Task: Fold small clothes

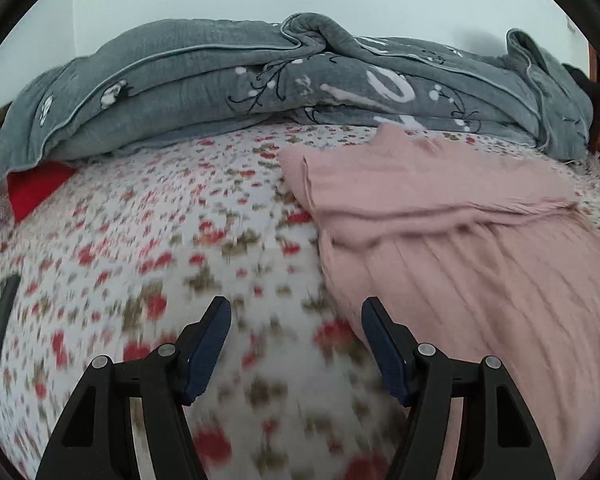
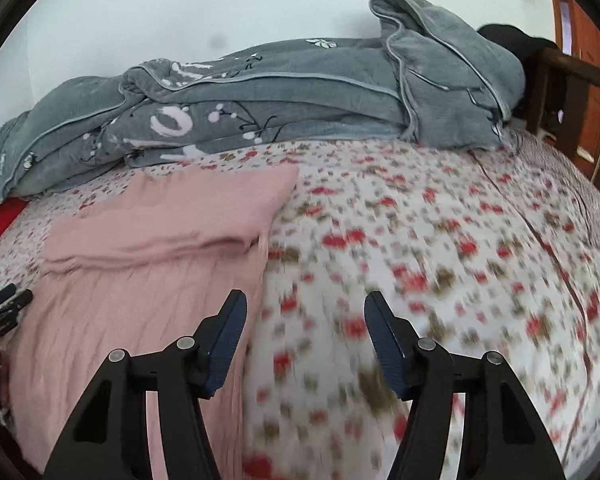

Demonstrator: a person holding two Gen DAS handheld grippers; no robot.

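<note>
A pink ribbed garment (image 1: 440, 216) lies on the flowered bedspread (image 1: 160, 232), its far part folded back over the near part. My left gripper (image 1: 296, 308) hovers open over the bedspread just left of the garment's left edge, nothing between its fingers. In the right wrist view the same pink garment (image 2: 152, 240) lies to the left. My right gripper (image 2: 305, 302) is open above the garment's right edge, its left finger (image 2: 230, 332) over the pink cloth and its right finger over the bedspread. The left gripper's tip (image 2: 4, 304) shows at the far left edge.
A grey quilt (image 1: 260, 80) with white and black flower prints is heaped along the wall at the back. A red item (image 1: 36, 188) pokes out under its left end. A dark flat object (image 1: 0, 320) lies at the left. A wooden bed frame (image 2: 572, 80) stands at the right.
</note>
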